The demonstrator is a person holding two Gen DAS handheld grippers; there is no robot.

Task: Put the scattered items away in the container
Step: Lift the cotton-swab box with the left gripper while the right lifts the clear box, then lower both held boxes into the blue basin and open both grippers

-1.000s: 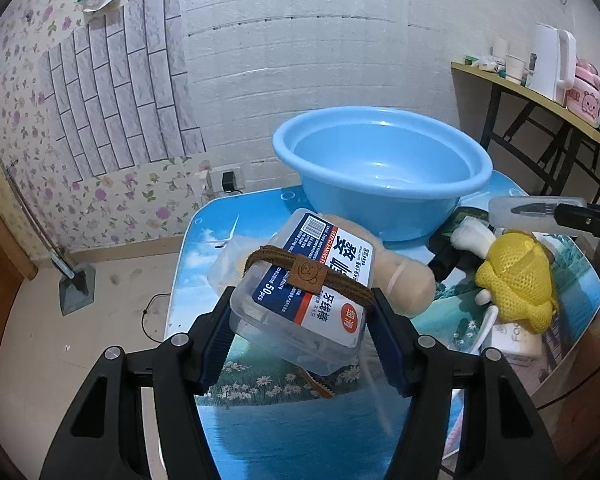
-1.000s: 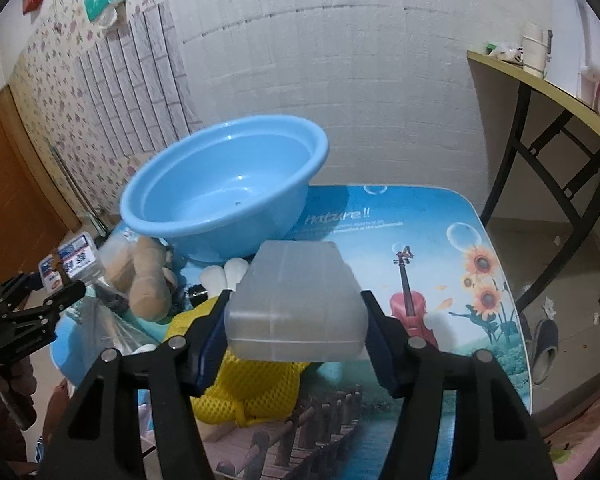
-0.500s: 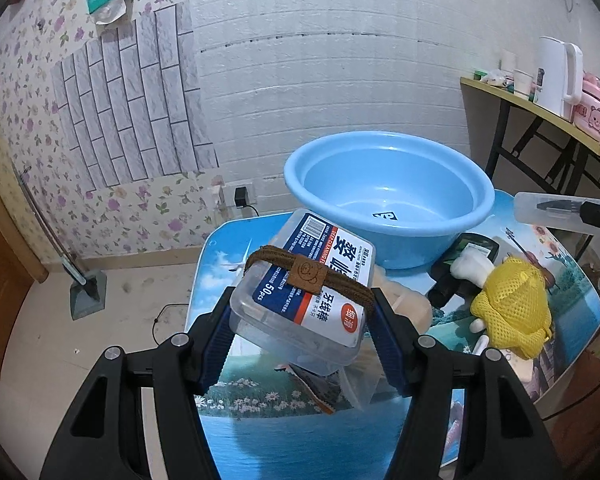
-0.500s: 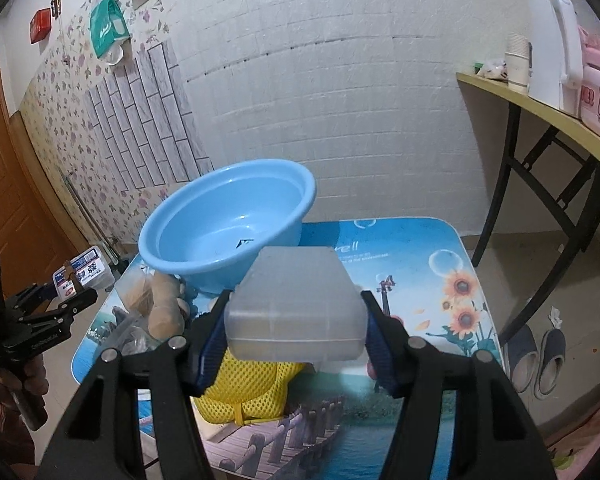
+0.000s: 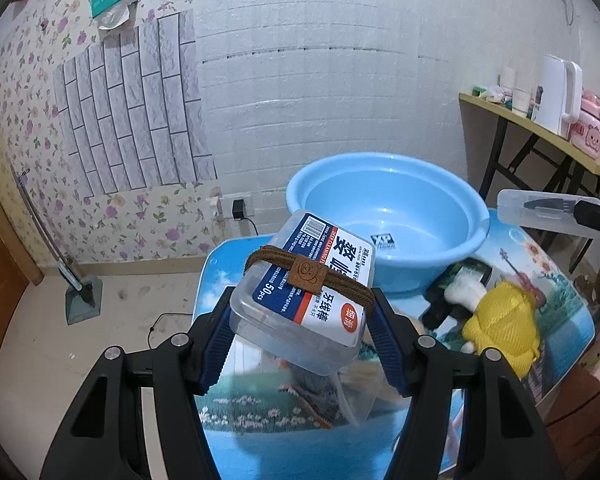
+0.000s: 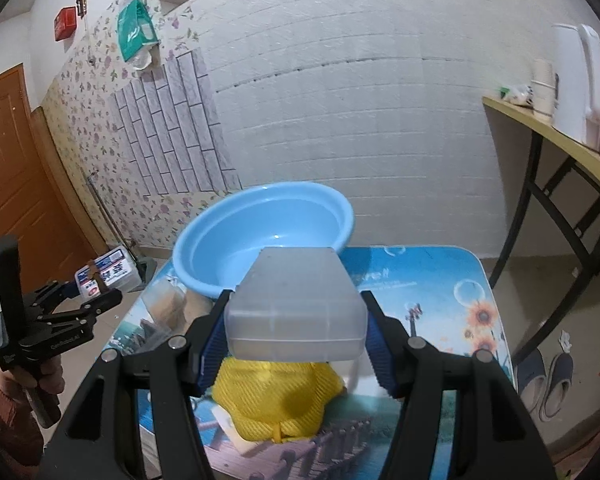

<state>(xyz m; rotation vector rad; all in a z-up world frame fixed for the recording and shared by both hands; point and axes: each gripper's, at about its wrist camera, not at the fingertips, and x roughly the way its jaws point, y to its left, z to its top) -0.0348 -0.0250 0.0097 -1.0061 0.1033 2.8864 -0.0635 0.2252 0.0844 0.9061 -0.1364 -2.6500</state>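
Note:
My left gripper (image 5: 302, 326) is shut on a clear floss-pick box (image 5: 306, 280) with a blue and white label and a brown band around it; it hangs tilted above the table's near left. The box (image 6: 108, 276) and left gripper (image 6: 88, 300) also show at the far left of the right wrist view. My right gripper (image 6: 296, 328) is shut on a frosted plastic box (image 6: 298, 308), seen again at the right edge as the frosted box (image 5: 540, 208). The light blue basin (image 5: 384, 216), basin (image 6: 260, 248) stands empty at the table's far side, beyond both boxes.
On the picture-printed table (image 5: 556, 304) lie a yellow mesh item (image 5: 500, 326), a black object with a white fluffy piece (image 5: 460, 288), a tan plush (image 6: 168, 300) and a clear bag (image 5: 340, 396). A side table with a kettle (image 5: 556, 96) stands right. Slippers (image 6: 548, 372) lie on the floor.
Both grippers have risen with their boxes still held, so the table and basin sit lower and farther in both views. Nothing was let go.

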